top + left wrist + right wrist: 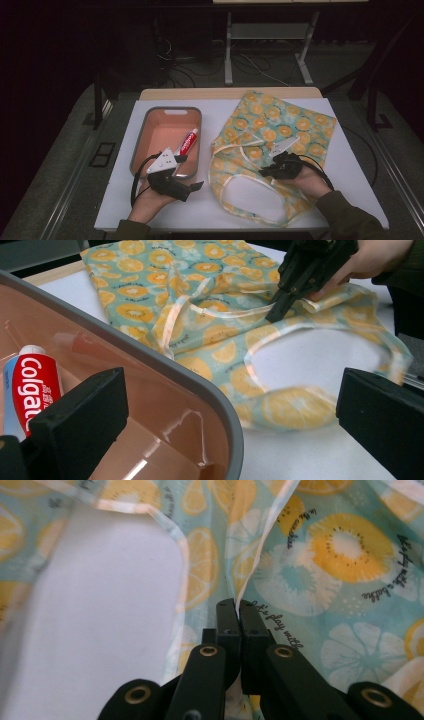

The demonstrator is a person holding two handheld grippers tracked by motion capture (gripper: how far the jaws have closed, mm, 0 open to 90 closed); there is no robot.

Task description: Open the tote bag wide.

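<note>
Right gripper [238, 611] clamped on the rim of the lemon-print teal plastic bag [272, 125] lying across the white table's [120, 200] right half. Left gripper [230, 410] jaws wide, empty, over the grey-rimmed pink tray [145, 117] holding a red-and-white toothpaste tube [188, 141] — likely bag-opening step; next, left needs the opposite rim

Bare white table [120, 200] lies open along the near edge and left of the grey-rimmed tub [141, 131]. The tub's raised rim stands as a wall at the left; inside it, a toothpaste tube [188, 141] takes the right side, leaving the left floor free. The fruit-print cloth [280, 125] covers most of the right half. A narrow bare strip runs between tub and cloth.
</note>
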